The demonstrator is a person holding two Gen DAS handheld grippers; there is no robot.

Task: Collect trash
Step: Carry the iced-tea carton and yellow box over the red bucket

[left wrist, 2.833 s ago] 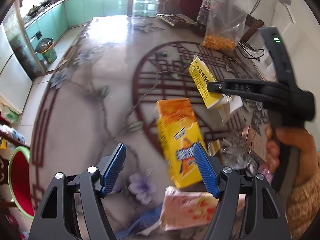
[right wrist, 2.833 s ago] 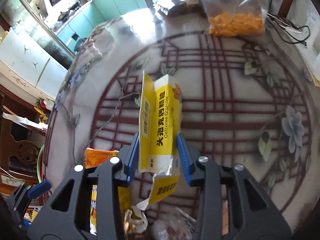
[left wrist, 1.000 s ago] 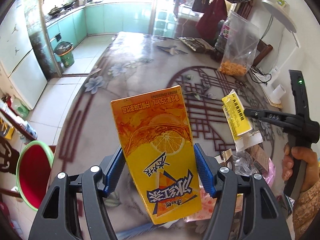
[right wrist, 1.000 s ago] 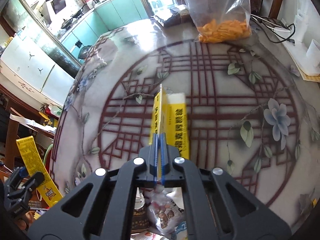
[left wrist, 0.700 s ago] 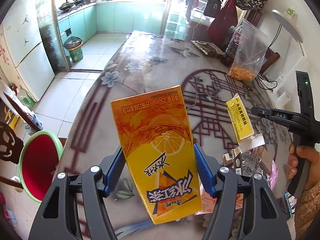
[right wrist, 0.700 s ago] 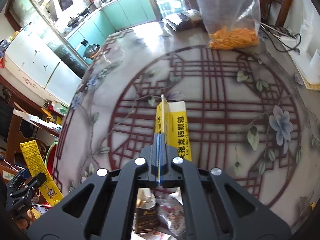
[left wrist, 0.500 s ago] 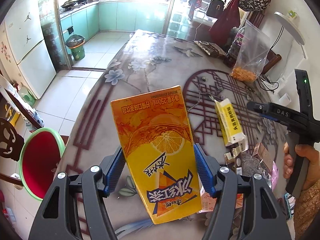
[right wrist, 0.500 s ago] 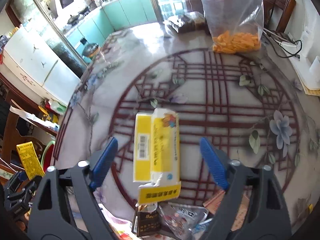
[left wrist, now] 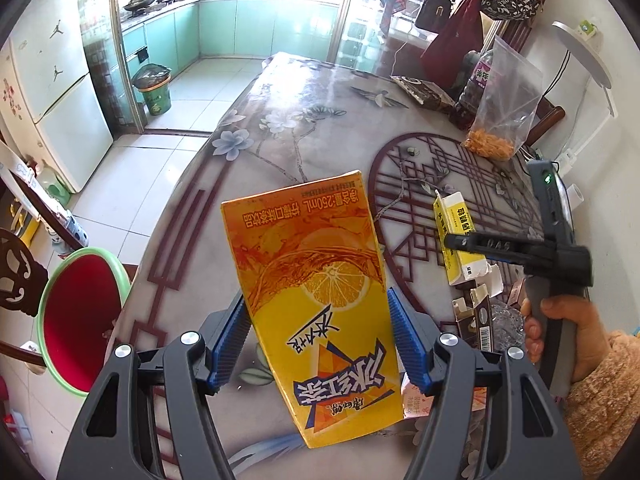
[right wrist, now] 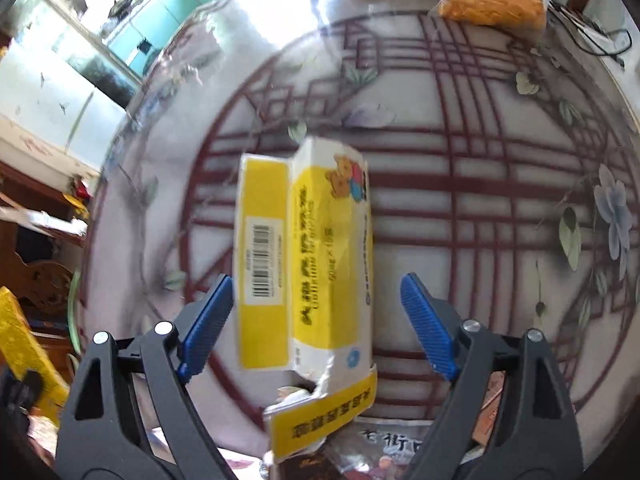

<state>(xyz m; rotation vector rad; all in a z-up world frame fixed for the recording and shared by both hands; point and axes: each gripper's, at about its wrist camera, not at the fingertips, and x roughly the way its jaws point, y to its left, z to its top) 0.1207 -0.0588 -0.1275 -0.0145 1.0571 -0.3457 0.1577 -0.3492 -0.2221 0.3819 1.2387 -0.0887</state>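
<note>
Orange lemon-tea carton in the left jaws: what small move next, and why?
Probably swing the left gripper left toward the red basin with the green rim: its jaws already clamp the orange lemon-tea carton, while the right gripper is open over the yellow-and-white medicine box.

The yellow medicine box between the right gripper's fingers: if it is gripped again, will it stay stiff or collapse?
The yellow medicine box will probably collapse: its near end is torn open with a flap hanging, so it looks empty and light. The right gripper stands open around it, and the glossy table may let it slide when nudged.
</note>
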